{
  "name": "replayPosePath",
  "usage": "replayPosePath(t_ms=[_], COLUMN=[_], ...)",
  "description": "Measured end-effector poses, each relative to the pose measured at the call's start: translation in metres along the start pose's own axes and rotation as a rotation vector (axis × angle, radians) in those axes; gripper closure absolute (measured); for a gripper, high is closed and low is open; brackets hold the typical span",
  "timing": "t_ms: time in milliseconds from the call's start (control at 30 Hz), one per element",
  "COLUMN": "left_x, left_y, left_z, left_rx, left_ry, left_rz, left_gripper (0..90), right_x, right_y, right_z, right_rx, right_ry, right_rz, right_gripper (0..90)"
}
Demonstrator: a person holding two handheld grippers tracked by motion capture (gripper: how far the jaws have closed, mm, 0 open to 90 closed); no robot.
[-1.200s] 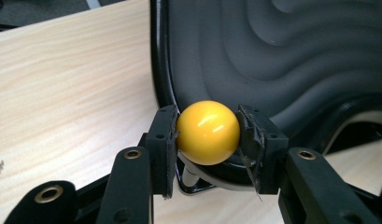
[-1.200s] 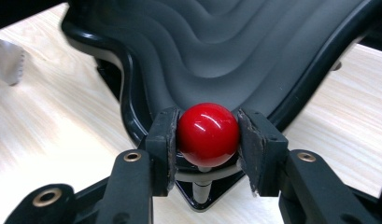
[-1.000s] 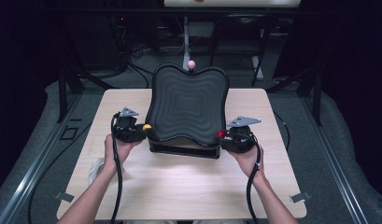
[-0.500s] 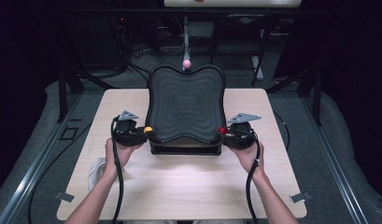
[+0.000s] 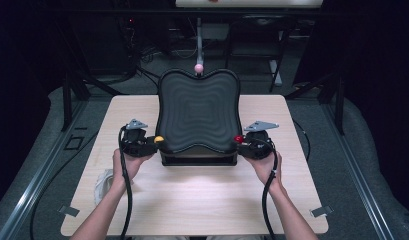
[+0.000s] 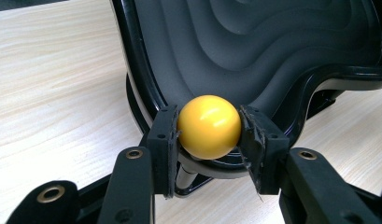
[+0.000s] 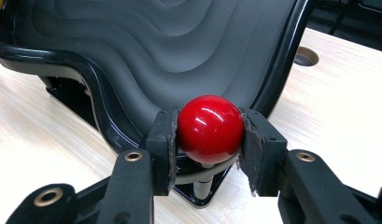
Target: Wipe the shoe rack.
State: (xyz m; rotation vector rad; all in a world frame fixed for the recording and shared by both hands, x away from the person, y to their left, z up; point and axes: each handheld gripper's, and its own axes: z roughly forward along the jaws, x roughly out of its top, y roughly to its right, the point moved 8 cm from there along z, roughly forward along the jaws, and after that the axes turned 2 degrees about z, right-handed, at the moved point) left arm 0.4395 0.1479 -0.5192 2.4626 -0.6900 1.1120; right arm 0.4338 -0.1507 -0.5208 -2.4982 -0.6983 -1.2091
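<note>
A black tray (image 5: 198,112) with a rippled surface stands on a dark base (image 5: 198,159) in the middle of the wooden table (image 5: 192,205). A yellow ball knob (image 5: 159,139) sticks out at its left side and a red ball knob (image 5: 238,139) at its right. My left gripper (image 5: 153,142) is shut on the yellow knob (image 6: 209,126), pads pressed on both sides. My right gripper (image 5: 243,143) is shut on the red knob (image 7: 209,129) the same way. A small pink ball (image 5: 198,68) sits at the notch in the tray's far edge.
A white cloth (image 5: 103,182) lies on the table beside the person's left forearm. A round hole (image 7: 306,56) is cut in the tabletop beyond the tray. Dark frames and cables stand behind the table; its near half is bare wood.
The tray was skewed, its far edge leaning right; it now sits square between the grippers. Both grippers kept hold of their knobs and shifted only slightly.
</note>
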Motion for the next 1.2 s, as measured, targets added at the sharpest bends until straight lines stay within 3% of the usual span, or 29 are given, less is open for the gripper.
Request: replayPosePath(t_ms=[233,333,433,533,667,767,967,1033,1200], left_x=[0.001,0.002,0.002,-0.001,-0.012,-0.023,-0.055,-0.062,-0.064], left_y=[-0.002,-0.003,-0.005,-0.009,-0.008,-0.006,0.0,0.002,0.005], left_z=[0.0,-0.003,-0.013,-0.023,-0.036,-0.041,-0.041,-0.039,-0.034], left_rx=[-0.009,0.0,0.005,0.009,0.006,0.012,0.016,0.005,0.017], left_ry=[-0.003,-0.009,-0.008,-0.011,-0.019,-0.037,-0.096,-0.105,-0.085], left_rz=[-0.007,0.002,-0.003,-0.011,-0.026,-0.032,-0.03,-0.052,-0.018], left_gripper=[59.3,56.6,41.3,30.8,15.3,7.6,0.8,0.4,0.0], right_x=[0.0,-0.002,-0.002,-0.001,-0.008,-0.018,-0.04,-0.048,-0.053], right_y=[-0.001,-0.001,0.001,0.003,0.004,0.005,0.009,0.01,0.016], right_z=[0.001,0.002,-0.007,-0.017,-0.033,-0.041,-0.052,-0.054,-0.053], right_rx=[-0.003,-0.011,-0.018,-0.032,-0.033,-0.031,-0.044,-0.045,-0.065], right_ry=[-0.005,-0.024,0.003,-0.003,-0.015,-0.063,-0.101,-0.111,-0.107], right_rz=[0.001,0.006,0.03,0.029,0.041,0.048,0.071,0.086,0.079], right_gripper=[58.2,49.1,33.1,20.1,12.4,5.3,0.0,0.0,0.0])
